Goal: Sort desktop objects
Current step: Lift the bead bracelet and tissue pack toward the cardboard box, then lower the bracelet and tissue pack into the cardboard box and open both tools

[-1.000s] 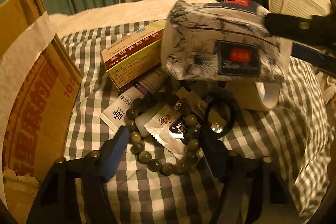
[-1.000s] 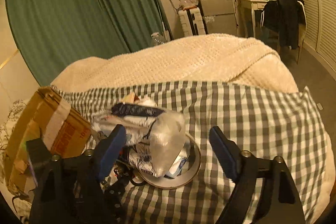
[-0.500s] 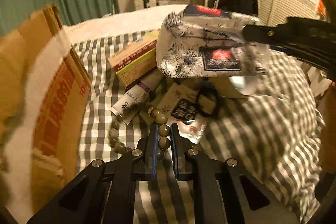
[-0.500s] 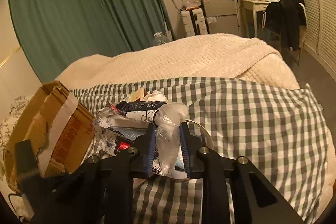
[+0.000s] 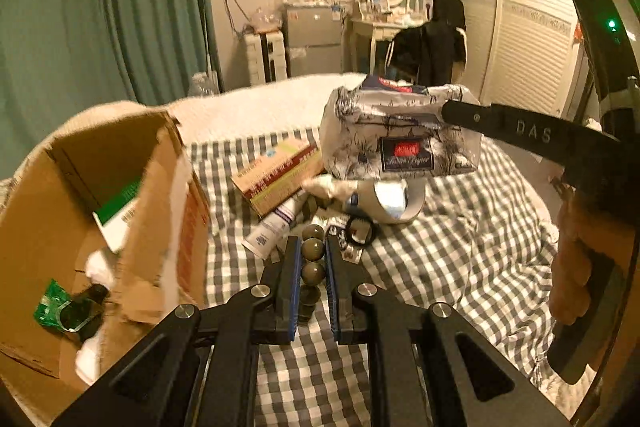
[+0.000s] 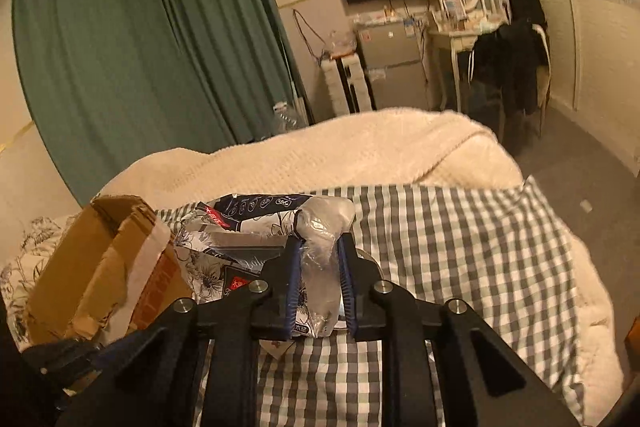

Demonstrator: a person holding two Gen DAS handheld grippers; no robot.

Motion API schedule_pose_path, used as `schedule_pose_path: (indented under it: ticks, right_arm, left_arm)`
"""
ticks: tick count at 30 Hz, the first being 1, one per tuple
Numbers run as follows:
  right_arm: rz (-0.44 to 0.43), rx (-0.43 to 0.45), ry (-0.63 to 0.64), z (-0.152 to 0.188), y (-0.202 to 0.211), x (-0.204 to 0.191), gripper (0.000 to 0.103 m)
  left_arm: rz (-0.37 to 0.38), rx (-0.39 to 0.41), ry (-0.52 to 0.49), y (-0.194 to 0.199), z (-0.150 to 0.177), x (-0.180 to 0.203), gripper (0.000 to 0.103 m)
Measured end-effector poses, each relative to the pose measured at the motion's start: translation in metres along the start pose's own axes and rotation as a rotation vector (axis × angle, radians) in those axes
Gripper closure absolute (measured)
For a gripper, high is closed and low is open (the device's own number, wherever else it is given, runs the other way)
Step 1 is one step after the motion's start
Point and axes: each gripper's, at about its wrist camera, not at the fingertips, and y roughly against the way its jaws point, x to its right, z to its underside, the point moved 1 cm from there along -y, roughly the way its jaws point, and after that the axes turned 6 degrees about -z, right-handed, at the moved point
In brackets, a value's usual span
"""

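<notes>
Bracelet (image 5: 312,259) of dark round beads clamped between the blue pads (image 5: 294,279) of the left gripper (image 5: 311,259), jaws nearly closed; three beads stand in a line in the gap and further beads hang below, clear of the checked cloth (image 5: 440,259). Tissue pack (image 6: 248,239), wrapped in floral plastic, held by the right gripper (image 6: 319,267): the jaws are closing on the clear, crumpled end of the wrapper, which is pinched between both pads. In the left wrist view the same pack hangs above the cloth, with one finger of the right gripper lying across its upper right corner and the person's right hand (image 5: 576,267) around the handle at the right edge.

Cardboard box (image 5: 80,207) open at the left, on the cloth; it contains a white-and-green packet (image 5: 120,211), a small green item (image 5: 52,307) and a dark object that is too blurred to identify. On the cloth between box and pack lie a flat carton (image 5: 276,175), a white tube (image 5: 272,227) just beside it, a tape roll (image 5: 396,199) under the pack, a black hair tie (image 5: 360,231) and small sachets (image 5: 352,253) near the gripper tips. Cream blanket (image 6: 360,147) covers the bed beyond the cloth. Green curtains (image 6: 120,47) close the background.
</notes>
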Motion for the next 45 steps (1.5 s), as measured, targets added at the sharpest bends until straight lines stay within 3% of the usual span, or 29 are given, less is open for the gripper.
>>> schedule_pose_path:
  ticks: [14,21,26,28,34,40,45]
  right_arm:
    - [0.035,0.167,0.016,-0.033,0.075,-0.035,0.086]
    - [0.015,0.246,0.056,-0.046,0.114,-0.067,0.086]
    - [-0.017,0.282,0.074,-0.049,0.131,-0.092,0.086]
    - [-0.023,0.289,0.083,-0.050,0.134,-0.101,0.086]
    - [-0.049,0.298,0.126,-0.048,0.137,-0.135,0.086]
    - [-0.104,0.268,0.157,-0.042,0.121,-0.168,0.086]
    - [-0.135,0.234,0.190,-0.035,0.099,-0.196,0.086]
  left_arm:
    - [-0.024,0.096,0.040,0.051,-0.027,-0.040,0.092]
    - [-0.022,0.155,0.080,0.089,-0.038,-0.073,0.092]
    - [-0.062,0.204,0.073,0.114,-0.043,-0.095,0.092]
    - [-0.107,0.234,0.055,0.124,-0.044,-0.101,0.092]
    - [-0.126,0.273,0.081,0.142,-0.047,-0.131,0.092]
    - [-0.143,0.278,0.120,0.148,-0.045,-0.160,0.092]
    - [-0.201,0.265,0.140,0.142,-0.042,-0.185,0.092]
